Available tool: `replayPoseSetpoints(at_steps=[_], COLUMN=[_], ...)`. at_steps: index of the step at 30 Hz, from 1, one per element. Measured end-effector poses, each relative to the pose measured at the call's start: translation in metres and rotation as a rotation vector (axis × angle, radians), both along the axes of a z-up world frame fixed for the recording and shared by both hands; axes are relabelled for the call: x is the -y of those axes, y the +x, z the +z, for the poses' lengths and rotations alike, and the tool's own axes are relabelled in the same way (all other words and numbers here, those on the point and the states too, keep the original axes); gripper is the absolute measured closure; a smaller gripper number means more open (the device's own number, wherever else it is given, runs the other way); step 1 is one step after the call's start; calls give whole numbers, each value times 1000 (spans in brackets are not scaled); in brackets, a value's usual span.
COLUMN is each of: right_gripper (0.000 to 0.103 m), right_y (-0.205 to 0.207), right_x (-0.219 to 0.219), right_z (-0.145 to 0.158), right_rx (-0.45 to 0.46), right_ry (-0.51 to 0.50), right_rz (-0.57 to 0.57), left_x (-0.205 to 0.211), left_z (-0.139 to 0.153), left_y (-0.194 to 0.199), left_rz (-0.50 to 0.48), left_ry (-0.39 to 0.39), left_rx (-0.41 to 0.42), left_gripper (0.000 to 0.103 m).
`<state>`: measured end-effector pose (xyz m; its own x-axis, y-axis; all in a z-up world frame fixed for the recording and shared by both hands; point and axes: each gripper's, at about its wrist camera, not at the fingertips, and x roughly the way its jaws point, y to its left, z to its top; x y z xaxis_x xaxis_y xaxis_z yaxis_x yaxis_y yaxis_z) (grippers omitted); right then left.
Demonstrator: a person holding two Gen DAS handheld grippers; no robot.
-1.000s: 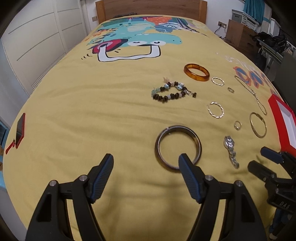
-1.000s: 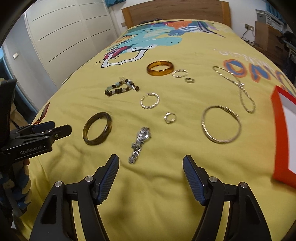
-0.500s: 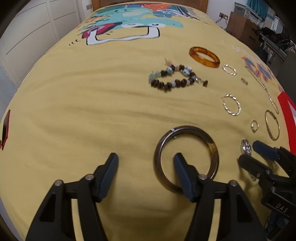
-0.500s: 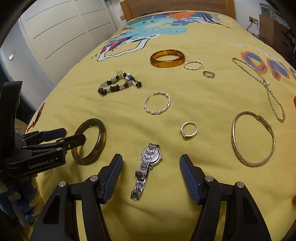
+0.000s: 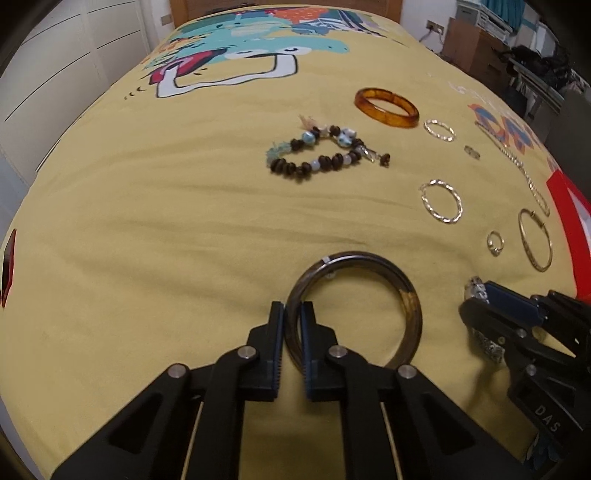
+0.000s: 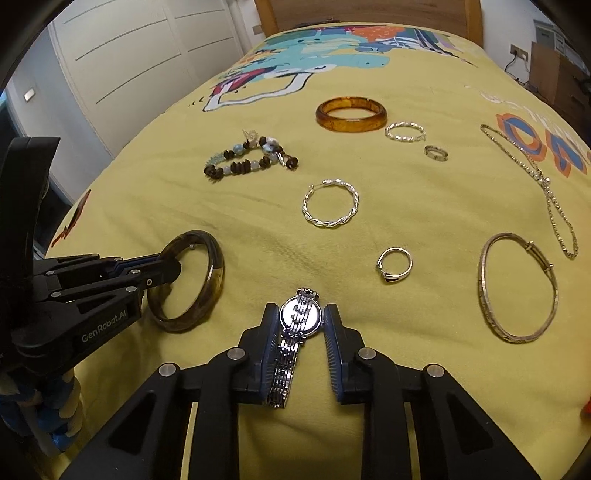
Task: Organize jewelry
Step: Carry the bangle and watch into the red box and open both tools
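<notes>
A yellow bedspread (image 6: 424, 369) with a cartoon print covers the bed and carries all the jewelry; a wooden headboard (image 6: 362, 14) stands at its far edge, and a red tray (image 5: 569, 221) lies at its right edge in the left wrist view.

The left gripper (image 5: 291, 317) points steeply down near the bed's near edge, toward the left side. Its jaws are shut tight on the near-left rim of a dark horn-coloured bangle (image 5: 410, 314), one finger inside the ring and one outside. The bangle lies on the spread.

The right gripper (image 6: 300, 321) is just to the right of it, also near the near edge. Its jaws are closing, narrowly apart, with the round case of a silver wristwatch (image 6: 298, 317) between the pads; the left pad touches the case, and I cannot tell whether the right one does. The watch band trails toward the near edge.

Further toward the right edge lies a thin silver bangle (image 6: 517, 288), with a fine chain necklace (image 6: 546, 192) beyond it. Mid-bed are a twisted silver hoop (image 6: 330, 203), a beaded bracelet (image 6: 247, 160) and an amber bangle (image 6: 351, 114). A smaller twisted hoop (image 6: 405, 132) lies beside the amber one. A silver ring (image 6: 394, 265) sits just beyond the watch, and a small band ring (image 6: 436, 153) lies near the small hoop.
</notes>
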<state>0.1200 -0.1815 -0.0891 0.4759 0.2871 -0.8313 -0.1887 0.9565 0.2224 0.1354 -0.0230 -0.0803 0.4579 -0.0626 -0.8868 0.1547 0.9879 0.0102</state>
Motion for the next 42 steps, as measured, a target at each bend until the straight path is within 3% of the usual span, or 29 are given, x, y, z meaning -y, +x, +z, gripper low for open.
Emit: replayPoseSetpoints(at_steps=[12,20,25,33,37,42], right_gripper=[79,79,79,79,79,79], right_y=[-51,-96,-121,-131,-126,-119], right_x=[28,93,162,275,314,343], right_z=[54,86,103,115,99,66], right_rx=[90,143,176,205,175,104], right_ry=[44,48,9,-81,-118,-143], right_rz=[-49,-164,-275,-442,-487,-514], left_x=[5,45,100,234,299,362], left_z=[46,84,109,130,121,89], left_y=[-35,-59,-63,-54,-46,-39], left_rz=[-9,-82,-180,-376,-444,-493], left_ry=[34,12,-44,-120,-135,-114], left_rx=[77,111,127,127,104,40], left_gripper=[96,96,96,96,96,96])
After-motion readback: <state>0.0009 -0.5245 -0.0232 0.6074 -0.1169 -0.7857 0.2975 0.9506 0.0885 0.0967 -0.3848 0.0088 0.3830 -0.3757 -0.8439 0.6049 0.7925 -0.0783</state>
